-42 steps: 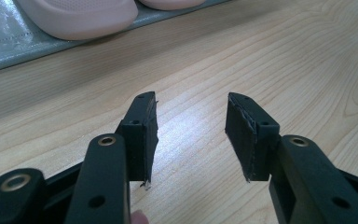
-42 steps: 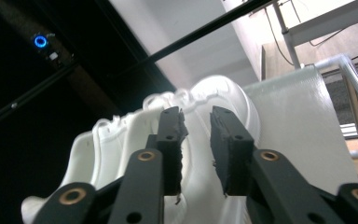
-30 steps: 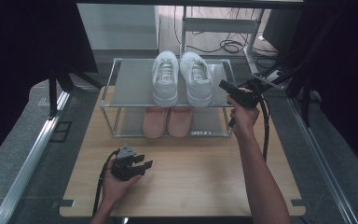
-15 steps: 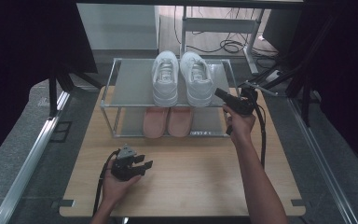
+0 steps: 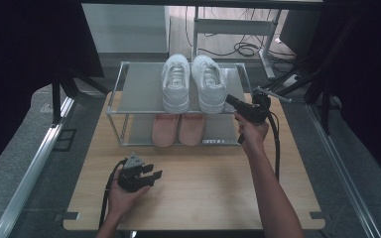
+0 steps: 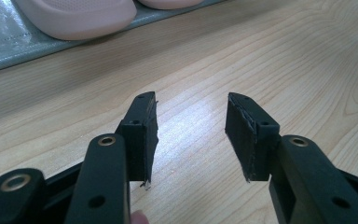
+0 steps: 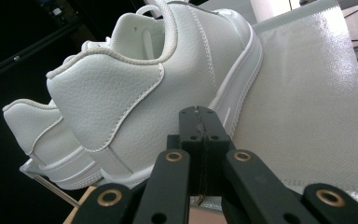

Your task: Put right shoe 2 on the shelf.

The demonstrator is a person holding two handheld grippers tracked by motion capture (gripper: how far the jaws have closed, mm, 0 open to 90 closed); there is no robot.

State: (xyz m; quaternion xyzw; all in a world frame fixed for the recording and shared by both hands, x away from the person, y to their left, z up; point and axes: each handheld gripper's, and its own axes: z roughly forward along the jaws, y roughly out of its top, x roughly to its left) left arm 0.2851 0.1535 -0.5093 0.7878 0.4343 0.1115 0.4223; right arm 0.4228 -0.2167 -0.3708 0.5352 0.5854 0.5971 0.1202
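On the wooden table stands a rack. The right gripper, arm outstretched, jaws pressed together, points at the rack-top white sneaker's heel. The left gripper rests before the rack, jaws wide.

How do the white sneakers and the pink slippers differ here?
Colour: the white sneakers are white leather with laces; the pink slippers are plain pink, no laces.
Place: the sneakers stand on the top shelf of the rack; the slippers sit on the bottom shelf, partly hidden under it.
Nearness: the shut right claw is at the right sneaker's heel; the slippers have no claw close.
Both are pairs set side by side.
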